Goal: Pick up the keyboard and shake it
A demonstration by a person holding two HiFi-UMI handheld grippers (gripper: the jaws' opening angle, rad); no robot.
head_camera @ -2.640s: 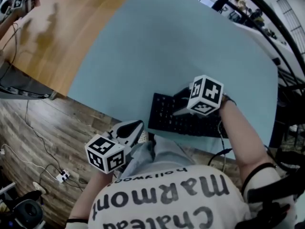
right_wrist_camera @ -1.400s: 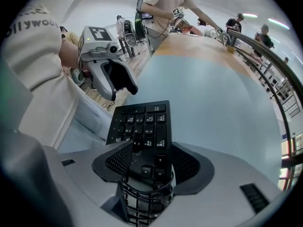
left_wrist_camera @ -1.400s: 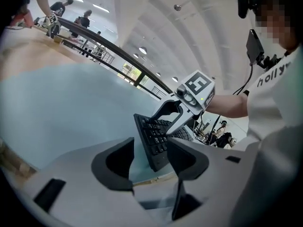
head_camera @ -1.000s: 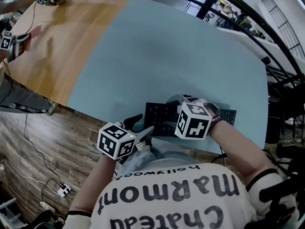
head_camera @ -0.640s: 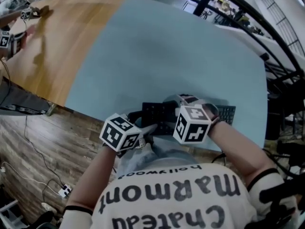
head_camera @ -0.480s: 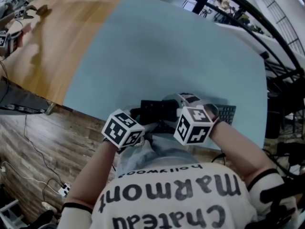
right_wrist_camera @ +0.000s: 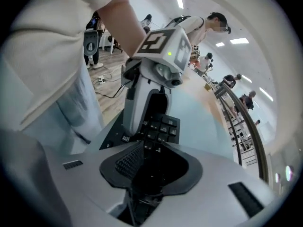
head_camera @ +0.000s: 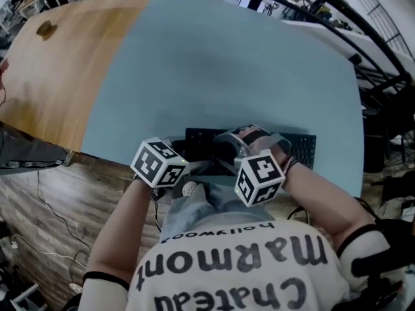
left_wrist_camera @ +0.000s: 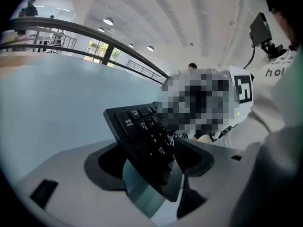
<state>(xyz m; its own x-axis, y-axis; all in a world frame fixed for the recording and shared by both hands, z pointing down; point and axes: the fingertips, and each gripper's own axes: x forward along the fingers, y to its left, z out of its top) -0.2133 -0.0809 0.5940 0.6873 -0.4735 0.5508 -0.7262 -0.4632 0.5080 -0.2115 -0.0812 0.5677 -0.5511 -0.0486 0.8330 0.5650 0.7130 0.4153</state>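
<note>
On blue tabletop (head_camera: 227, 63), flat black keyboard (head_camera: 301, 150)

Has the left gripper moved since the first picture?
Yes. The left gripper went from outside the table edge to the keyboard; its jaws just opened wider, keyboard between them.

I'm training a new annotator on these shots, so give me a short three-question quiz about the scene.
1. True or false: the keyboard is white.
2. What stands between the left claw's jaws? A) a mouse B) the keyboard's end C) nothing
3. Fill in: the table cover is light ____.
Key: 1 false, it is black. 2 B; that claw is open and its jaws have just been opening wider. 3 blue.
</note>
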